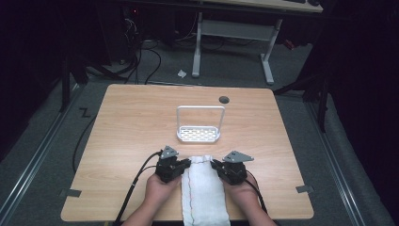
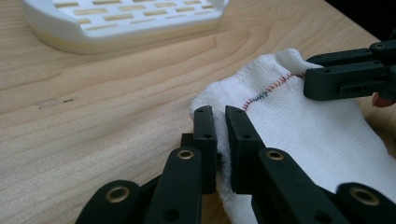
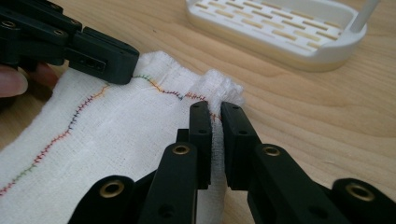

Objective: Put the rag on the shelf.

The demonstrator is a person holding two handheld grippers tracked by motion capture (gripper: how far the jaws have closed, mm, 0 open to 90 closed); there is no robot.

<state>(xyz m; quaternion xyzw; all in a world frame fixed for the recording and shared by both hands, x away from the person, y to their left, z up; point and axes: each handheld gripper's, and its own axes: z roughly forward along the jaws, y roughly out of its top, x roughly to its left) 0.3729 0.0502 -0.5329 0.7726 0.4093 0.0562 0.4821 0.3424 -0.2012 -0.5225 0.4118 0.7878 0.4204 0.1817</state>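
Pinching the far corners of the white cloth point(image 1: 203, 188), my left gripper point(image 2: 221, 122) and right gripper point(image 3: 215, 119) each clamp an edge fold between their jaws. It lies flat along the table's point(image 1: 127, 127) near edge, hanging over it toward me. Bare wood separates it from the white rack point(image 1: 199, 133) ahead.

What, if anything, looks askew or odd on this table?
Nothing stands out. The white cloth with coloured stitching is bunched at its far corners only where both grippers pinch it; the white slotted plastic rack stands upright and intact.
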